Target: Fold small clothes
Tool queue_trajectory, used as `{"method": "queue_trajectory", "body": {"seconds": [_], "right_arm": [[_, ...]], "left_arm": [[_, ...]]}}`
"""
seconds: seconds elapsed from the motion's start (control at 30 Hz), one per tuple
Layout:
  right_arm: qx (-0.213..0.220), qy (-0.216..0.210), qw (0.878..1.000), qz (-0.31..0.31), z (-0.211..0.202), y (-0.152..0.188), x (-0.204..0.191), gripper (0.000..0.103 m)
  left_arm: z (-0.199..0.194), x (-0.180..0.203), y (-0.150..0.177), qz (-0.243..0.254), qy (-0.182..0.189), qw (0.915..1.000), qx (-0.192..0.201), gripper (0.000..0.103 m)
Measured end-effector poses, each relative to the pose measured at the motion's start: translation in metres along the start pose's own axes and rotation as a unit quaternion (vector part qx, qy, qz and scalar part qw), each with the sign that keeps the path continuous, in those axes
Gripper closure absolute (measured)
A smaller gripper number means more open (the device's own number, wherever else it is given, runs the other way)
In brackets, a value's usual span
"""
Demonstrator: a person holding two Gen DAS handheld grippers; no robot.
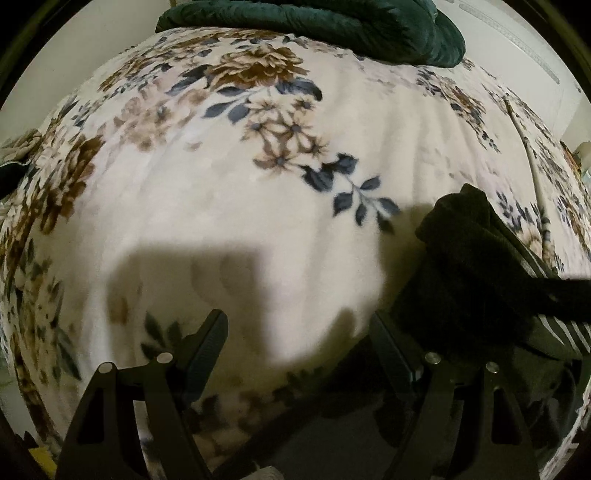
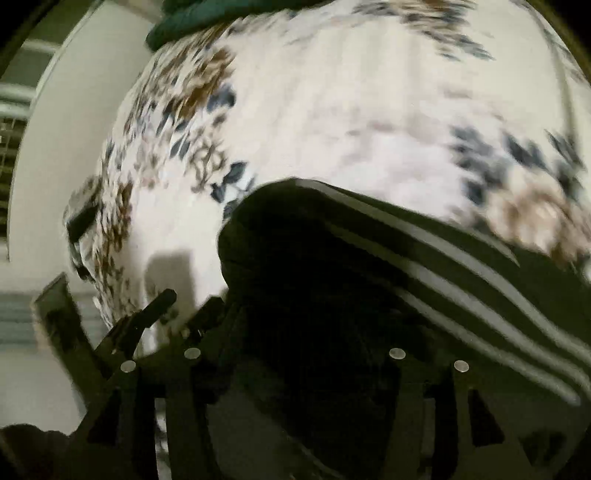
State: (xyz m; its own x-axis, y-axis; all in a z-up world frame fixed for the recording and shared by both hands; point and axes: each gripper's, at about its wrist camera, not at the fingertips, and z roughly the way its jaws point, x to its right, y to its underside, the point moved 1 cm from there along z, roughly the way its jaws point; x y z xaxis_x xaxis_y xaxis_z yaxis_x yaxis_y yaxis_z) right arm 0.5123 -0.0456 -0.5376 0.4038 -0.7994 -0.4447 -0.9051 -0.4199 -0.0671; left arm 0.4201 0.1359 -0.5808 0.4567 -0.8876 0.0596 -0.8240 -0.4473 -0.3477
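Note:
A small black garment with white side stripes (image 2: 424, 243) lies on the floral blanket (image 1: 258, 184). In the left wrist view its bunched black end (image 1: 472, 258) lies to the right of my left gripper (image 1: 303, 339), which is open and empty above the blanket. In the right wrist view the garment fills the space between the fingers of my right gripper (image 2: 295, 317); the dark cloth hides the fingertips, so I cannot tell whether they are shut on it. The left gripper's fingers (image 2: 159, 306) show at the lower left of the right wrist view.
A dark green quilt (image 1: 314, 22) lies bunched at the far edge of the bed, also in the right wrist view (image 2: 184, 18). A white wall (image 2: 74, 147) runs along the left side of the bed. The bed's near edge lies just under the grippers.

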Motion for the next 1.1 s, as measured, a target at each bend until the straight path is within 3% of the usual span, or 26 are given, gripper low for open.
{"method": "queue_trajectory", "body": {"seconds": [0.03,0.1,0.17,0.3,0.43,0.5,0.57,0.7,0.77,0.83,0.9,0.93,0.97,1.03,1.1], "right_arm": [[0.005,0.005,1.000,-0.003,0.003,-0.005,-0.006,0.082],[0.025,-0.003,0.999,0.045,0.003,-0.018,0.006,0.091],[0.056,-0.023,0.991,0.123,-0.007,-0.025,0.029,0.092],[0.055,-0.031,0.968,0.242,-0.006,-0.026,0.076,0.092],[0.041,-0.021,0.962,0.268,-0.002,-0.027,0.086,0.087],[0.053,-0.022,0.968,0.245,-0.011,-0.034,0.071,0.073],[0.076,0.002,0.980,0.186,-0.025,-0.046,0.046,0.060],[0.064,0.037,0.996,0.051,-0.029,-0.067,-0.008,0.060],[0.010,0.049,0.998,-0.041,-0.005,-0.081,-0.041,0.060],[-0.052,0.063,0.992,-0.093,0.020,-0.085,-0.056,0.060],[-0.092,0.126,0.973,-0.170,0.044,-0.087,-0.072,0.062],[-0.113,0.147,0.961,-0.205,0.054,-0.086,-0.078,0.070],[-0.124,0.160,0.954,-0.223,0.061,-0.088,-0.083,0.090],[-0.124,0.169,0.960,-0.187,0.062,-0.102,-0.075,0.094],[-0.104,0.142,0.980,-0.090,0.051,-0.123,-0.053,0.095]], "left_arm": [[0.003,0.001,0.000,-0.001,0.000,1.0000,-0.002,0.025],[0.009,0.003,0.001,-0.005,-0.003,1.0000,-0.005,0.025],[0.014,0.003,0.001,-0.012,0.000,0.9999,-0.010,0.025],[0.019,0.005,0.001,-0.019,0.001,0.9997,-0.012,0.025],[0.020,0.004,0.001,-0.016,0.004,0.9998,-0.014,0.025],[0.019,0.002,0.002,-0.014,0.005,0.9998,-0.013,0.025],[0.019,0.003,0.003,-0.012,0.006,0.9998,-0.012,0.025],[0.020,0.003,0.004,-0.014,0.006,0.9998,-0.010,0.025],[0.021,0.004,0.005,-0.014,0.006,0.9998,-0.008,0.025],[0.022,0.004,0.005,-0.014,0.006,0.9999,-0.007,0.025],[0.022,0.003,0.006,-0.014,0.006,0.9999,-0.005,0.025],[0.023,0.003,0.007,-0.015,0.007,0.9999,-0.005,0.025],[0.023,0.002,0.007,-0.015,0.008,0.9998,-0.004,0.025],[0.024,0.001,0.008,-0.016,0.009,0.9998,-0.003,0.025],[0.024,0.000,0.009,-0.017,0.010,0.9998,-0.003,0.025]]}}
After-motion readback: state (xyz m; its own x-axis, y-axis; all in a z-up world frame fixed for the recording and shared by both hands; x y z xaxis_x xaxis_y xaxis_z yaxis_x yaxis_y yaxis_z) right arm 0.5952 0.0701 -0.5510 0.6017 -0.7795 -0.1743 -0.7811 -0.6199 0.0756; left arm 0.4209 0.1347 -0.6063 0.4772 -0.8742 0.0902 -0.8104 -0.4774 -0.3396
